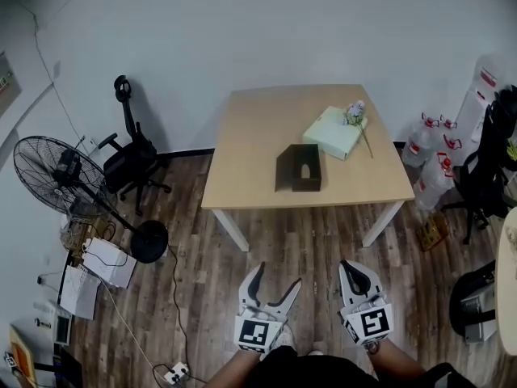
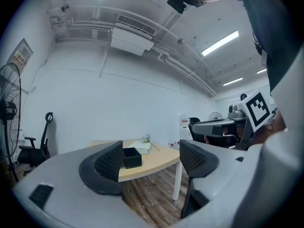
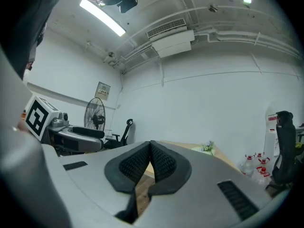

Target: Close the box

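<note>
While our left tongs (image 1: pixel 279 275) gape and right tongs (image 1: pixel 352 265) pinch nothing, the box (image 1: pixel 305 170) ahead seems light, stiff: we'd push its lid (image 1: pixel 281 168).

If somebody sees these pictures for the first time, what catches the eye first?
A dark open box sits on the wooden table, a pale green box with a small flower behind it. Near the camera, the left gripper is open and the right gripper shut.

Bare floor (image 1: pixel 299 241) ahead of the fingers (image 1: pixel 252 285), right up to the bench (image 1: pixel 258 128). Past its near edge stand the box (image 1: pixel 299 168) and, farther right, a green package (image 1: pixel 333 132).
</note>
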Tool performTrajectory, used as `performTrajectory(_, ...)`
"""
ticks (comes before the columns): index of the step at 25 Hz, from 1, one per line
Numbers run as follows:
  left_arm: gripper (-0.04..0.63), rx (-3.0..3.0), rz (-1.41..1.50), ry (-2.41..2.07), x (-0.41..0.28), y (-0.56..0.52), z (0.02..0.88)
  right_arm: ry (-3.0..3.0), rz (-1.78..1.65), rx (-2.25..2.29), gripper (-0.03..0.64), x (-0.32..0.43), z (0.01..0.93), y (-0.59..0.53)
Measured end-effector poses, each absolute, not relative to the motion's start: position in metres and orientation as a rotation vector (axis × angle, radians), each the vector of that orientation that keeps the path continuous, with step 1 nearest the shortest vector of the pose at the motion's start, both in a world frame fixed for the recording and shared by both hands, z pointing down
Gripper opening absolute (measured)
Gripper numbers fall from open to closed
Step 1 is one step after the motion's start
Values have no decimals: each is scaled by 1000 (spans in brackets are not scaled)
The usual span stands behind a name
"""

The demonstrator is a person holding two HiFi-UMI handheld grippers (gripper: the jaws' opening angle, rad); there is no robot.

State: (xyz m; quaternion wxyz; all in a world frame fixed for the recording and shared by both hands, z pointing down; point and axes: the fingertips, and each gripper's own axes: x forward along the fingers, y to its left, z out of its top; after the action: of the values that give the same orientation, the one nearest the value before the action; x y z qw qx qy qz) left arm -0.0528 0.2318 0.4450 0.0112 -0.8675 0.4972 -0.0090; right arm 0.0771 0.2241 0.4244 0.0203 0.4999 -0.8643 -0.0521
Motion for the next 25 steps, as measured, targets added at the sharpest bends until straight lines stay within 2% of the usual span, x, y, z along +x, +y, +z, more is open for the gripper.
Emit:
performTrajectory(12, 368, -2726, -110, 1491, -105, 174, 454, -2640, -239, 1581, 12, 24, 413, 169)
performTrajectory(25, 354, -2745, -235, 1526, -102, 80, 490, -2646, -216, 1590, 12, 33, 421, 68)
